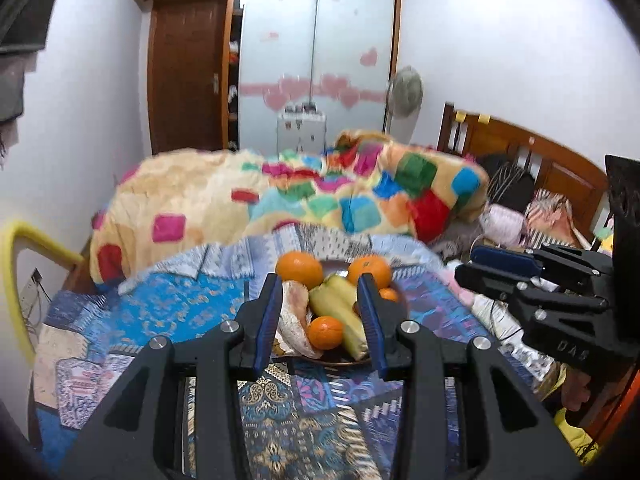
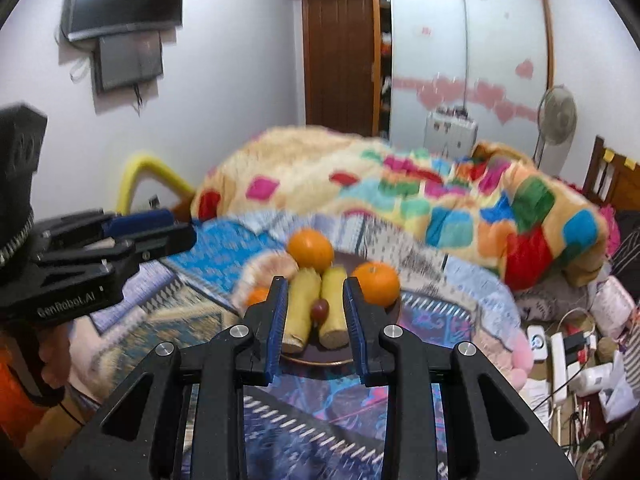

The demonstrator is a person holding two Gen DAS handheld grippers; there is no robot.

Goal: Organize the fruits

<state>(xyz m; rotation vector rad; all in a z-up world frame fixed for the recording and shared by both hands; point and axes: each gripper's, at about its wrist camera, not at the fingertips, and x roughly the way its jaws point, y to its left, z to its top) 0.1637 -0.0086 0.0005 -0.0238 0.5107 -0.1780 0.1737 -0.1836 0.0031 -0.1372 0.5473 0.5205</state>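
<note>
on the bed's blue patterned quilt (image 2: 208, 276) sits a round dark plate (image 2: 394, 310) piled with fruit: round orange tangerines (image 2: 311, 249), two pale yellow cut stalks (image 2: 334, 312), a small dark red grape (image 2: 320, 308) between them; the black left gripper (image 1: 322, 312) hangs above the plate, jaws spread a little, nothing between them; the black right gripper (image 2: 316, 320) hangs likewise, jaws slightly apart and empty; behind lies a colourful checked fleece blanket (image 1: 280, 196).

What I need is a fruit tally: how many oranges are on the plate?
4 oranges on the plate: back left, back right, front centre, and one partly behind a finger at the right. Others may be hidden.
</note>
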